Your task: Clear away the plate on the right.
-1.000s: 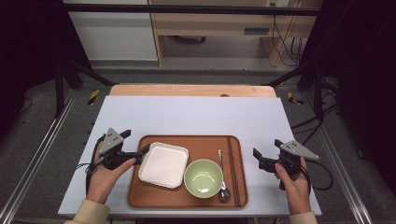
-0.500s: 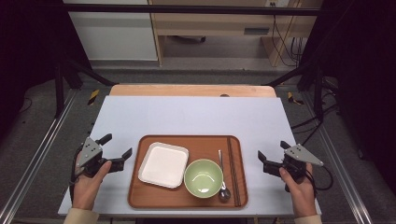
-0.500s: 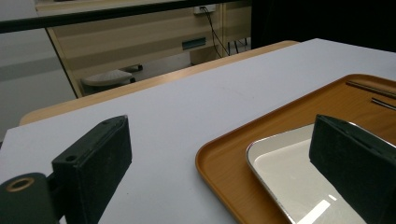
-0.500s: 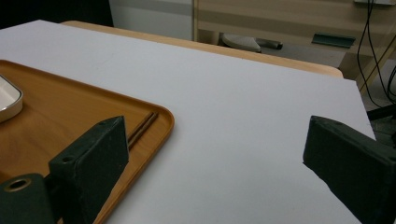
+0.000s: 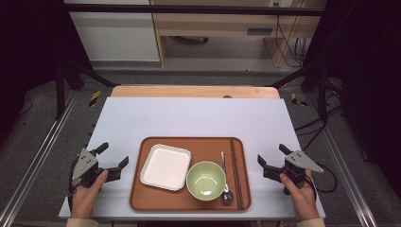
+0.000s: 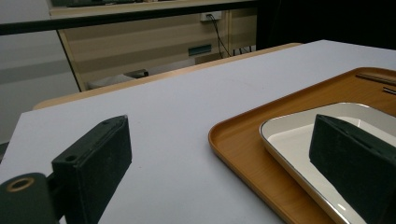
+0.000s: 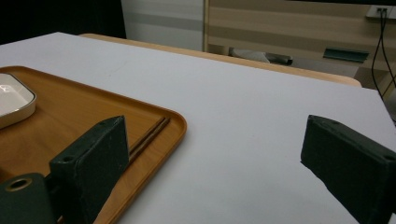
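High view takes in the whole setup: one wooden tray [image 5: 189, 201] at the near middle of the pale counter [image 5: 198, 118], carrying one white square plate [image 5: 165, 166], one green bowl [image 5: 205, 180], one spoon [image 5: 226, 189] and what looks like a pair of dark chopsticks [image 5: 234, 172], though at this size the count of sticks is hard to confirm. Two hand-held grippers, one per hand. Left hand-held gripper [image 5: 111, 161] sits on the counter just off the tray's left edge, jaws spread, nothing between them; right hand-held gripper [image 5: 271, 158] sits just off the tray's right edge, jaws likewise spread and empty. Left gripper view adds the near detail: tray rim [image 6: 233, 140] and plate [image 6: 299, 135] lie ahead on the right-hand jaw's side, close but apart from it, with bare counter between the jaws. Right gripper view shows the tray corner [image 7: 173, 123] and chopsticks [image 7: 149, 135] by its left-hand jaw, plate edge [image 7: 14, 102] farther off; bowl and spoon appear from above.
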